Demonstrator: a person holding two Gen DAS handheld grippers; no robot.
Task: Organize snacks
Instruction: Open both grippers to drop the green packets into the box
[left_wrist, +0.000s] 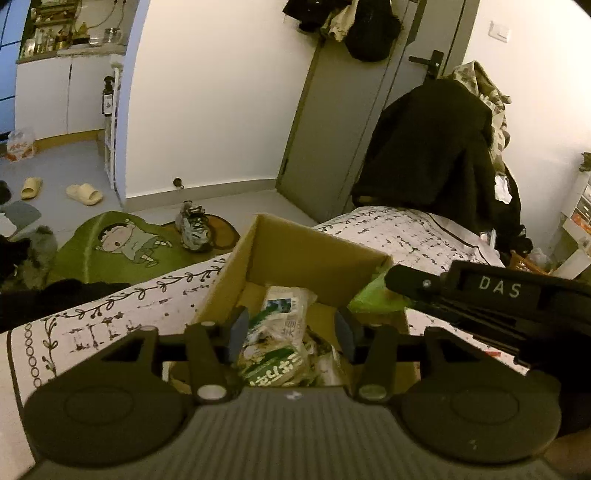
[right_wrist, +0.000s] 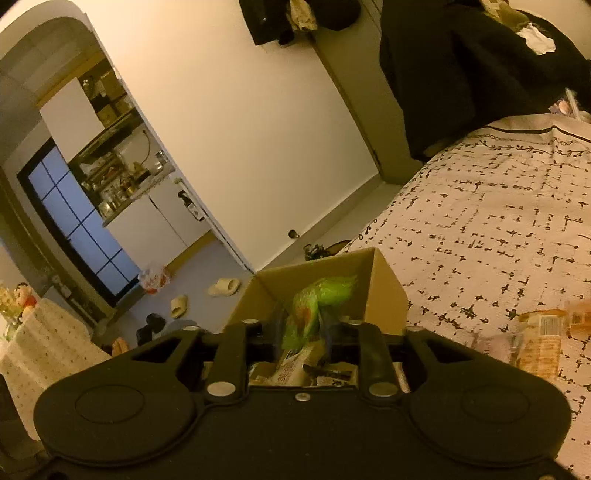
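White capitals "DAS" stand on a dark plate on the right gripper (left_wrist: 499, 287), which reaches in just right of the cardboard box (left_wrist: 317, 254). Inside that box, the white-and-green snack packet (left_wrist: 284, 325) carries Chinese characters, white on green bands, too tilted and blurred to read.

Your left hand-held gripper (left_wrist: 291, 332) hangs over an open cardboard box (left_wrist: 317, 258) that sits on a bed (left_wrist: 406, 232) with a patterned cover. Its jaws stand apart, and nothing is pressed between the pads. Below them, inside the box, lie white-and-green snack packets (left_wrist: 284, 332). A bright green bag (left_wrist: 373, 295) rests at the box's right side, where your right hand-held gripper (left_wrist: 399, 277) reaches in from the right. A sneaker (left_wrist: 194, 225) lies on the floor beyond.
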